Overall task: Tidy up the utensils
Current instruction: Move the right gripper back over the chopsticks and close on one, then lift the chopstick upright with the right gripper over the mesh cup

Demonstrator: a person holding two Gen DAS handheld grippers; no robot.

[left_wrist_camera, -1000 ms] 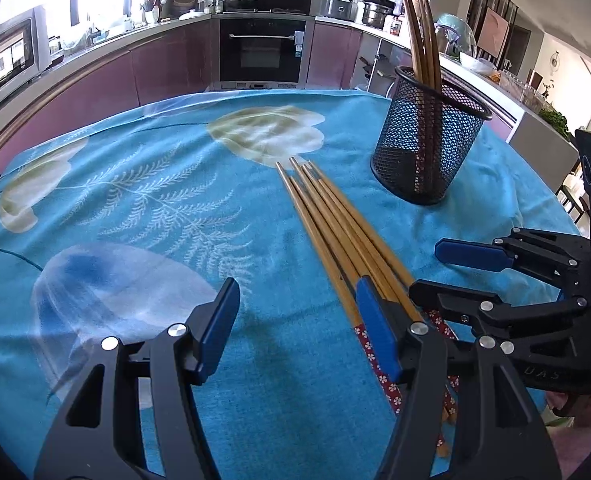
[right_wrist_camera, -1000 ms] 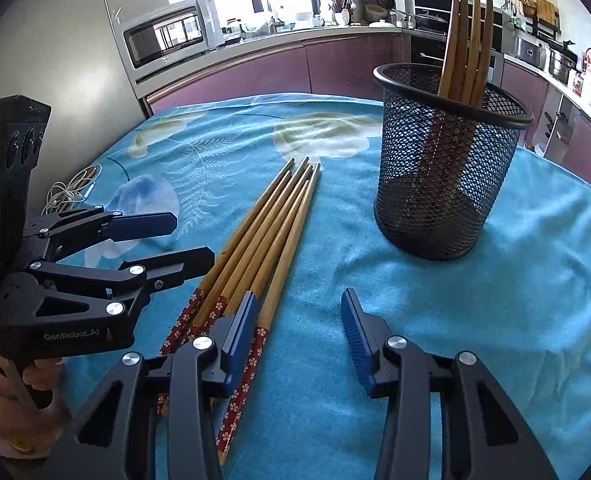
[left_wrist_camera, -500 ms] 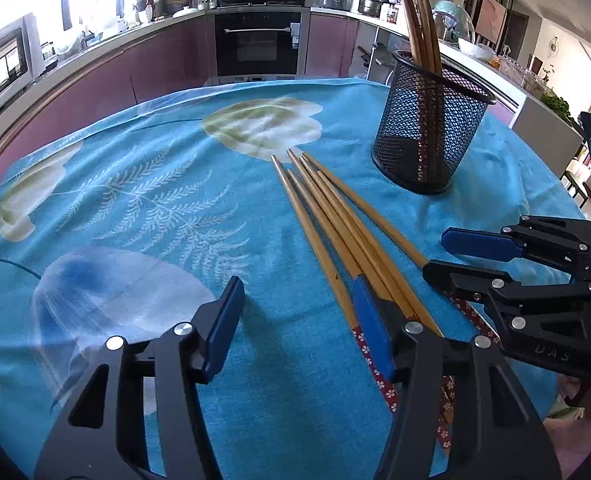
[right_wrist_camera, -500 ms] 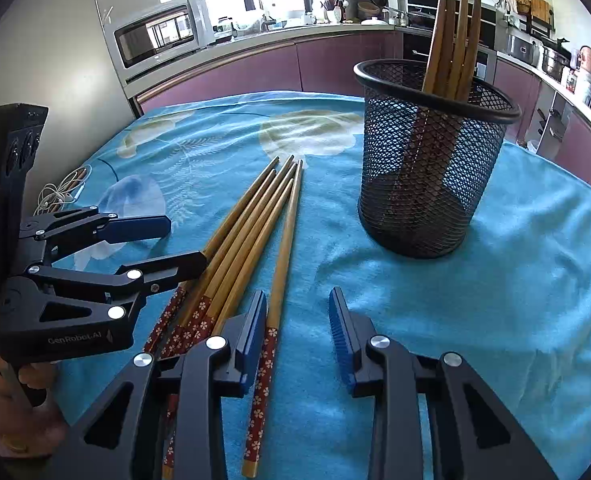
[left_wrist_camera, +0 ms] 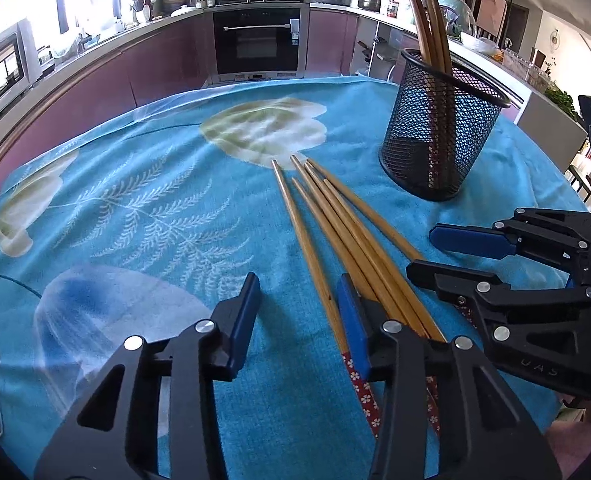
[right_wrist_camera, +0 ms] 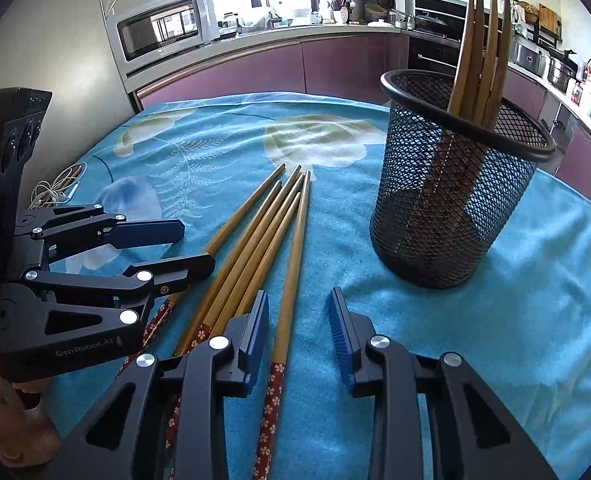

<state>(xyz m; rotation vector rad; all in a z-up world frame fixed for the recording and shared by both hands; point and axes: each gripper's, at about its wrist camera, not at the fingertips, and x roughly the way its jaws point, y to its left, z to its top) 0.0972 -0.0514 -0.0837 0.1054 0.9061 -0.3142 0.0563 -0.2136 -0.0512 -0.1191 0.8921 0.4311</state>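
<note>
A kitchen with purple cabinets surrounds a table under a blue leaf-print cloth (left_wrist_camera: pixel 143 208). The loose chopsticks (left_wrist_camera: pixel 335 224) fan at centre, tips toward twelve o'clock, patterned ends nearest the grippers. They look light, stiff, smooth and prone to rolling; best taken near the patterned ends.

The left gripper (left_wrist_camera: pixel 299 308) is closing, one stick between its jaws, not yet pinched. The right gripper (right_wrist_camera: pixel 299 320) stands partly open astride the outermost stick.

The mesh holder (right_wrist_camera: pixel 451 208) stands at two o'clock; clear cloth lies between.
</note>
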